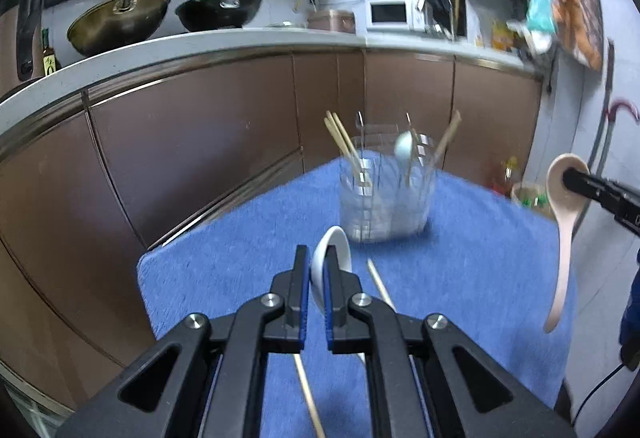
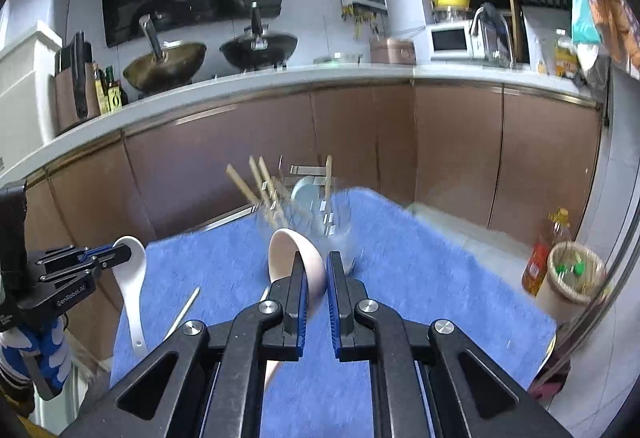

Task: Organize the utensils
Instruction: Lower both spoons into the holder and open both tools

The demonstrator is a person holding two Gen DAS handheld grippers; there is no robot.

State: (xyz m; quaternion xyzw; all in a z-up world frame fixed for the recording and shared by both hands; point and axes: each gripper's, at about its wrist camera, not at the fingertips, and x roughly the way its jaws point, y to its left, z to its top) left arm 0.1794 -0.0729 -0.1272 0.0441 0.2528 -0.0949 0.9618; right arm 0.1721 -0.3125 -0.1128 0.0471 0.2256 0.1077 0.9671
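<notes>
Aloft, the left hand-held gripper (image 1: pixel 316 270) clenches a glossy white spoon (image 1: pixel 330 258) by its bowl and the right hand-held gripper (image 2: pixel 317 274) clenches a pale pink spoon (image 2: pixel 294 258) likewise, handles hanging down, both short of the clear utensil holder (image 1: pixel 386 194) ahead on the blue-covered bench (image 1: pixel 472 238).

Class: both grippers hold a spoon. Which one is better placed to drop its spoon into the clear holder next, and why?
Probably the right gripper: its pink spoon sits just before the clear holder. The left gripper, holding the white spoon, appears farther back.
</notes>
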